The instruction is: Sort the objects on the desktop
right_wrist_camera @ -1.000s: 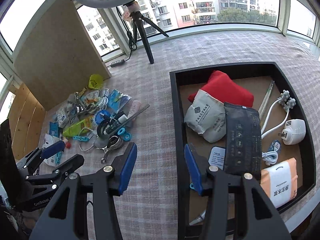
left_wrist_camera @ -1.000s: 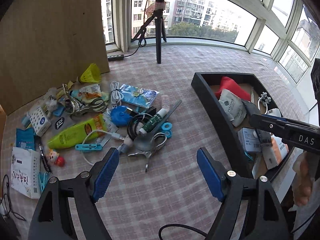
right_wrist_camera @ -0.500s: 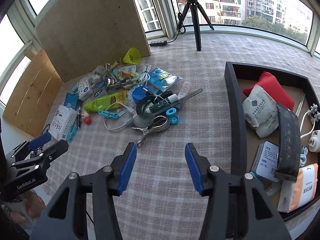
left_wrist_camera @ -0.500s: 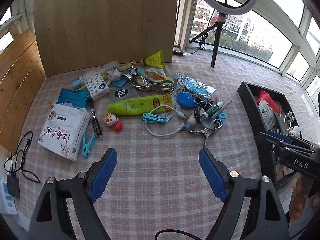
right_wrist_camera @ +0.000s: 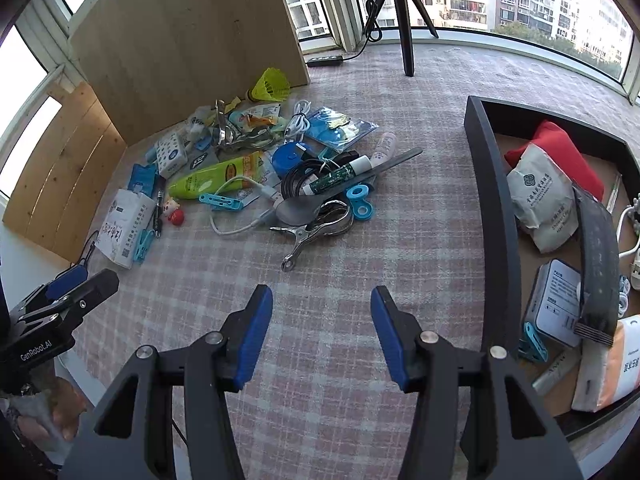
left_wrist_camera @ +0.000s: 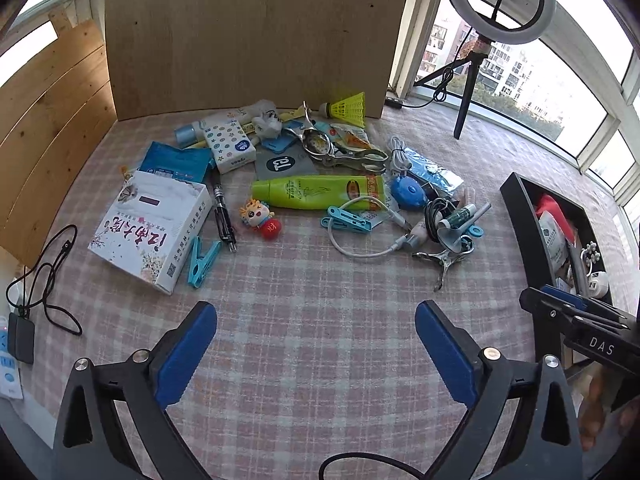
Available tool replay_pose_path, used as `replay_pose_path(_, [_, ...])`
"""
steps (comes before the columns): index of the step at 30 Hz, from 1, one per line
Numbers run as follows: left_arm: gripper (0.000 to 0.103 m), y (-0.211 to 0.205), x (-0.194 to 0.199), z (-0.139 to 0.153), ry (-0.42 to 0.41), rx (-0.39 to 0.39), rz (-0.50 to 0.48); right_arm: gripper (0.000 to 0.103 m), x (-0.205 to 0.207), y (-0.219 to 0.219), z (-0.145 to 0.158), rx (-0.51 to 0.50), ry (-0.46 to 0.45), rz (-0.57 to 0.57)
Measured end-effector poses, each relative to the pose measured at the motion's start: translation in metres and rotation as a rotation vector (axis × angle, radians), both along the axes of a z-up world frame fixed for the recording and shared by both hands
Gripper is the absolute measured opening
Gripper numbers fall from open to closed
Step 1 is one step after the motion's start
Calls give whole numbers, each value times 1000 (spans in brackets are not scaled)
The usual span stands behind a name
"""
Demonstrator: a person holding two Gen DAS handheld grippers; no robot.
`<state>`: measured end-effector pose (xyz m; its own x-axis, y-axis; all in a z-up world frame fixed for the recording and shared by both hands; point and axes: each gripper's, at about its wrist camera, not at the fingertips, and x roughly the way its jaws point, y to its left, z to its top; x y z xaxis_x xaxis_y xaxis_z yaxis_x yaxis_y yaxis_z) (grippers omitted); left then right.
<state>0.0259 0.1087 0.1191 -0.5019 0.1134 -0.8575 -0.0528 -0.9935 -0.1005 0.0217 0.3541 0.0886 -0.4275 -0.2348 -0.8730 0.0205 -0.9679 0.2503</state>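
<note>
A heap of small desk items lies on the checked cloth: a green tube [left_wrist_camera: 320, 192], a white printed box [left_wrist_camera: 152, 228], a blue peg [left_wrist_camera: 202, 256], a white cable [left_wrist_camera: 360, 250] and a metal clip [left_wrist_camera: 444, 258]. My left gripper [left_wrist_camera: 316, 320] hovers over bare cloth in front of the heap; its jaws are opening with nothing between them. My right gripper [right_wrist_camera: 320, 300] stands open and empty over the cloth, just left of the black tray [right_wrist_camera: 496, 216]. The metal clip [right_wrist_camera: 316, 228] lies just beyond its fingertips. The tray holds a red pouch [right_wrist_camera: 560, 152], a white bag and several other items.
A wooden board [left_wrist_camera: 248, 36] stands behind the heap, and wood panels line the left side. A ring light on a tripod [left_wrist_camera: 464, 92] stands at the back right. A black cable and power strip [left_wrist_camera: 24, 320] lie at the left table edge. A hand [right_wrist_camera: 60, 412] holds the left gripper.
Both grippers have swung left, away from the tray, and now face the heap. The right gripper came off the tray onto the cloth. The left jaws have spread wider.
</note>
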Motion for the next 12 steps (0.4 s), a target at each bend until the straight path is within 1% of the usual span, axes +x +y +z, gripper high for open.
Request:
replay_pose_path(5, [100, -9, -8, -16, -26, -26, 12, 53, -2, -1, -12, -2, -23, -8])
replay_pose_path(8, [100, -16, -11, -25, -62, 8, 21, 53, -4, -2, -19, -4, -39, -10])
replay_pose_path(10, [100, -18, -8, -26, -54, 20, 26, 53, -4, -3, -23, -5, -49, -11])
replay_pose_path(12, [100, -16, -7, -25, -42, 0, 23, 53, -5, -4, -25, -7, -57, -10])
